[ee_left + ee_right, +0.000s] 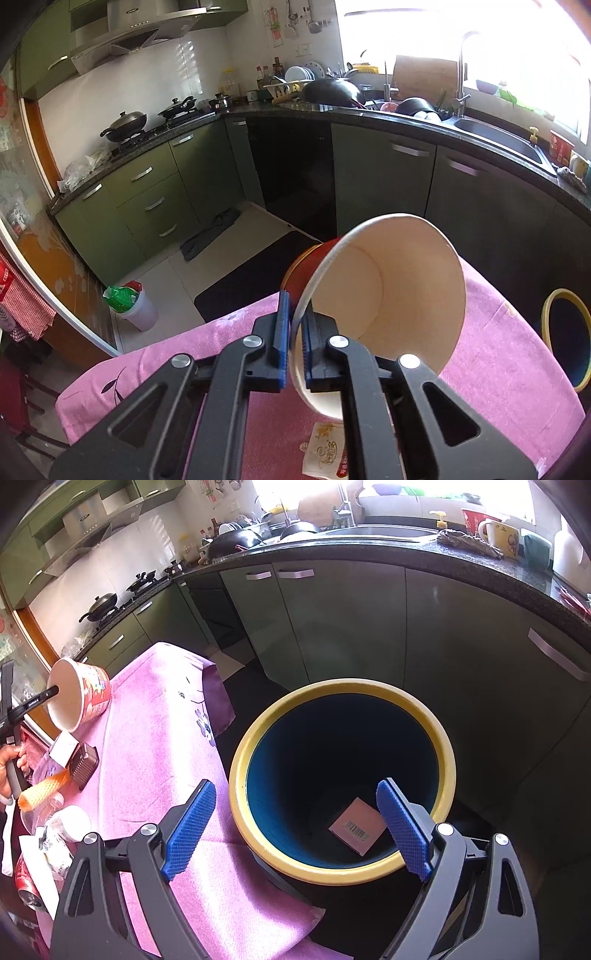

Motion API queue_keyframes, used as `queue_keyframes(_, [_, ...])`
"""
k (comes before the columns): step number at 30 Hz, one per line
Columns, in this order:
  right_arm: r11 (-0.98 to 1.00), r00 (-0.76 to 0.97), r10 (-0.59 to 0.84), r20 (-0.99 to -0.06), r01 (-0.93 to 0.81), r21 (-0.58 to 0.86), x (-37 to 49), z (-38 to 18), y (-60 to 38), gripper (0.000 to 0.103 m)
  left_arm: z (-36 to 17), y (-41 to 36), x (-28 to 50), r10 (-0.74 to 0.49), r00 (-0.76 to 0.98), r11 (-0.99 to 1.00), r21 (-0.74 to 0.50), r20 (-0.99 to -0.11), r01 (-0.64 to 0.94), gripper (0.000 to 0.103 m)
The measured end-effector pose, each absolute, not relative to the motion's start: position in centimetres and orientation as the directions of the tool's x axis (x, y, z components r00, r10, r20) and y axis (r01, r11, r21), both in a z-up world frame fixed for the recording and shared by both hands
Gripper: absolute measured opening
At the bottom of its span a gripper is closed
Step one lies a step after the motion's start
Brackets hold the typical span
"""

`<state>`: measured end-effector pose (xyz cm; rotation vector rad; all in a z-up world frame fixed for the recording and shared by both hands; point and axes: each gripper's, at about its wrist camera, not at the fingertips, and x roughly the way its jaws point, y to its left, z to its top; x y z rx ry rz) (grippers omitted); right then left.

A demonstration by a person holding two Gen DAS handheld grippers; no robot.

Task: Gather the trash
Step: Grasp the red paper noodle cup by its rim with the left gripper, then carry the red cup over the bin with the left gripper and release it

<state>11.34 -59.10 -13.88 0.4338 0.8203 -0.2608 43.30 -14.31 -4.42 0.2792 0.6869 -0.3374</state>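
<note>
The left tongs (294, 345) pinch the rim of the empty red noodle cup (384, 291), holding it up over the pink surface (509, 369). The right tongs (295, 829) are wide open with nothing in them, and right under them sits the yellow bin (343, 875) with one small card (356, 825) inside.

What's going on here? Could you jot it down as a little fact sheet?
Place: home kitchen, table under a pink cloth
Left gripper: shut on the rim of a paper noodle cup, cup tipped on its side
Right gripper: open, empty, above the bin
Bin: yellow rim, dark blue inside, beside the table
In the bin: a pink carton with a barcode
Left on the table: brown box, red can, wrappers
</note>
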Motion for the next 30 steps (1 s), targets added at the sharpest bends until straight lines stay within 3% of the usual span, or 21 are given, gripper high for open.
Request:
queue_keyframes(15, [0.876,0.673,-0.051,-0.738,0.385,0.290,10.2,-13.6,-59.5,0.088,-1.3,-16.3,41.6,-0.211,0.742,0.895,0.181,-0.637,0.409,0.006])
queue_keyframes(23, [0.871,0.691,-0.074,-0.719,0.395,0.291,8.2,-12.8,-60.3,0.088,2.2,-20.0,36.8,-0.296,0.730,0.843,0.191,-0.616,0.503,0.006])
queue_keyframes(30, [0.862,0.716,-0.129,-0.686,0.423,0.279,4.2,-11.3,-61.6,0.088,3.9,-27.6,30.5,-0.419,0.652,0.741,0.176,-0.633,0.647,0.006])
